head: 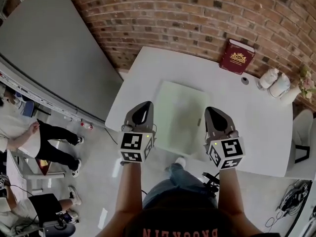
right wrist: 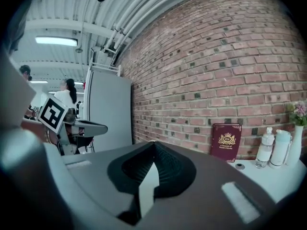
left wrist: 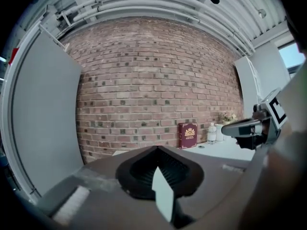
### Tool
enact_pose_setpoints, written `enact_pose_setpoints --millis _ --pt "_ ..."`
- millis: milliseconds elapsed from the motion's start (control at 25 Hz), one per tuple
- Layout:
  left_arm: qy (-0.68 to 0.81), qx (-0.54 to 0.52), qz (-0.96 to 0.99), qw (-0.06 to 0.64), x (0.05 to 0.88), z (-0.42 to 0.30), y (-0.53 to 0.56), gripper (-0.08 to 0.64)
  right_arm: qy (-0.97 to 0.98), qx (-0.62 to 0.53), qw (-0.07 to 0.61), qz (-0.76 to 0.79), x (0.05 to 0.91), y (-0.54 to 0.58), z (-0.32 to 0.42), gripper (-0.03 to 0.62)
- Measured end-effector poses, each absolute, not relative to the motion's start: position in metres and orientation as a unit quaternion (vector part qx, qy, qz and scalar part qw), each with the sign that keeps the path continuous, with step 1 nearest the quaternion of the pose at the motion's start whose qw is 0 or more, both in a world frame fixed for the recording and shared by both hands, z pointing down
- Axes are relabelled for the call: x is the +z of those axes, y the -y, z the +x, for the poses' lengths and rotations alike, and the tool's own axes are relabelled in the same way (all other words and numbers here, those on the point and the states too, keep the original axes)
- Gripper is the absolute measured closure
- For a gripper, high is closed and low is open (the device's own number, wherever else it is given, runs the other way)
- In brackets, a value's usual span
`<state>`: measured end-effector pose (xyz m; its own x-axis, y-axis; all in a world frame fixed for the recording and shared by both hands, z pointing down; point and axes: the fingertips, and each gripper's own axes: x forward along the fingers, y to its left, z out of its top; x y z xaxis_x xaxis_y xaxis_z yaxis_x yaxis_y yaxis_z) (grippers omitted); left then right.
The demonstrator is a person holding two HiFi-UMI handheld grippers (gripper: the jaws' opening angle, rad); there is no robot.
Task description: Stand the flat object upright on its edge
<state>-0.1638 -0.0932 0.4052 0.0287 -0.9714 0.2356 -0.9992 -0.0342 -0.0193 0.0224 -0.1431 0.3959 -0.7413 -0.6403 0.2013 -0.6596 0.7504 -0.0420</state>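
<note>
A pale green flat board [head: 180, 113] lies flat on the white table [head: 256, 127], between my two grippers. My left gripper [head: 143, 105] hovers over the board's left edge, jaws shut and empty. At the board's right edge my right gripper [head: 213, 110] is likewise shut with nothing in it. In the left gripper view the left gripper [left wrist: 157, 148] points level at the brick wall, and the right gripper [left wrist: 249, 127] shows at the right. The right gripper view has the right gripper [right wrist: 154, 143] closed to a point. A red book [head: 237, 57] stands upright against the wall.
Two white bottles [head: 274, 81], a vase of flowers [head: 303, 84] and a small dark round thing [head: 245, 80] stand at the table's far right. A grey panel [head: 49, 48] leans at the left. People [head: 29, 137] are on the floor at the left. A chair [head: 301, 142] is at the right.
</note>
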Motion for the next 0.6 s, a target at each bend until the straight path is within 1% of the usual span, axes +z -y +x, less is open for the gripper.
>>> enact_pose_setpoints --millis 160,520,600 --pt "0.677 0.087 0.724 0.101 0.414 -0.169 0.110 0.563 0.922 0.078 0.094 0.368 0.405 0.157 0.028 0.592" --pt "0.626 0.113 0.759 0.139 0.443 -0.179 0.132 0.559 0.896 0.135 0.105 0.410 0.430 0.173 0.027 0.590" --pt "0.604 0.113 0.773 0.160 0.451 -0.180 0.139 0.429 0.889 0.154 0.107 0.418 0.436 0.176 0.025 0.504"
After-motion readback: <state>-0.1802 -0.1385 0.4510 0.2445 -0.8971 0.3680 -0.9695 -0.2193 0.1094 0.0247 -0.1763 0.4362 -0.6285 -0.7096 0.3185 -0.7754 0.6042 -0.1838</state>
